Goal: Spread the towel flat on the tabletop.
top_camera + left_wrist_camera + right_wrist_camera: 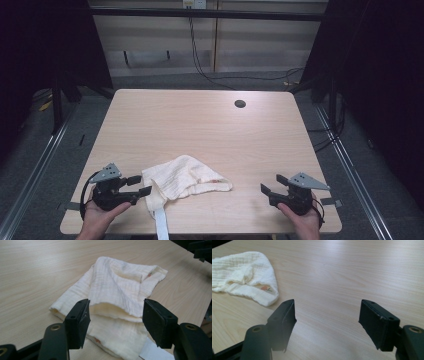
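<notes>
A crumpled cream-white cloth (182, 180) lies on the wooden table (200, 130) near its front edge, left of centre. In the left gripper view the cloth (117, 297) sits just beyond the jaws, folded over itself. My left gripper (141, 186) rests at the cloth's left edge, open, its jaws pointing right at the fabric with nothing pinched. My right gripper (274, 184) stands open at the front right, a short way from the cloth's right corner (265, 293), jaws pointing left over bare wood. The left gripper (116, 315) and right gripper (327, 312) hold nothing.
A white strip (161, 225) runs from under the cloth over the front edge. A dark round cable hole (240, 104) sits at the back of the table. Cables (200, 65) trail on the floor behind. Dark frames stand at both sides.
</notes>
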A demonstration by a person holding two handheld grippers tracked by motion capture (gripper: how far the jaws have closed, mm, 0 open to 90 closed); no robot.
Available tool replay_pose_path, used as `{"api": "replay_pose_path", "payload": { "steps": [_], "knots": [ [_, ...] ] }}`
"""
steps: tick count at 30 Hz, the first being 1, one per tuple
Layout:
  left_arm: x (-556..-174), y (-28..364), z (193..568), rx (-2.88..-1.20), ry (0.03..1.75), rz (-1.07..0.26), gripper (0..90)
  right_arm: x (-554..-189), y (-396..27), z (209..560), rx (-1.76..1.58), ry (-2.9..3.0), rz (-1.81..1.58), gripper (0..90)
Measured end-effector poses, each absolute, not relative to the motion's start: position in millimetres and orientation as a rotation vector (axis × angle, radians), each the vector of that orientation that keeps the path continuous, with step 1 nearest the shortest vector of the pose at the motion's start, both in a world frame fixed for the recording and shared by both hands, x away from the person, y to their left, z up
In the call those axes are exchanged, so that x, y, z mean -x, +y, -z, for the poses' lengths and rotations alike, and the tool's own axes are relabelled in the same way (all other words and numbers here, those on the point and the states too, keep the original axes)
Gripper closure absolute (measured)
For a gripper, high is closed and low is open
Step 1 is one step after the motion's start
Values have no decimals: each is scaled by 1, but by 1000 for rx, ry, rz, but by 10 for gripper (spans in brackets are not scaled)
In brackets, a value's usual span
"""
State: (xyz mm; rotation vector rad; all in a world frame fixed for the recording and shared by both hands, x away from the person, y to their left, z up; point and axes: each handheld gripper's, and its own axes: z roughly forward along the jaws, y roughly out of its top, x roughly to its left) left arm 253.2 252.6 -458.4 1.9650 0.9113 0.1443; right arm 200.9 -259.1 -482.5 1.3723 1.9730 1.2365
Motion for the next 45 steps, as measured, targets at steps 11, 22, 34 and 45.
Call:
{"api": "replay_pose_path", "payload": {
  "steps": [11, 22, 34, 45],
  "knots": [
    [-252, 251, 459, -1971, 893, -97, 478, -204, -264, 482, -1485, 2044, -1245, 288],
    [-251, 229, 424, -1991, 716, -114, 539, -196, -261, 479, -1428, 2074, -1279, 324],
    [-302, 216, 421, -2019, 739, -111, 604, -195, -259, 478, -1397, 2109, -1294, 355],
    [-320, 215, 455, -2068, 799, -11, 515, -197, -253, 479, -1371, 2152, -1308, 307]
  ]
}}
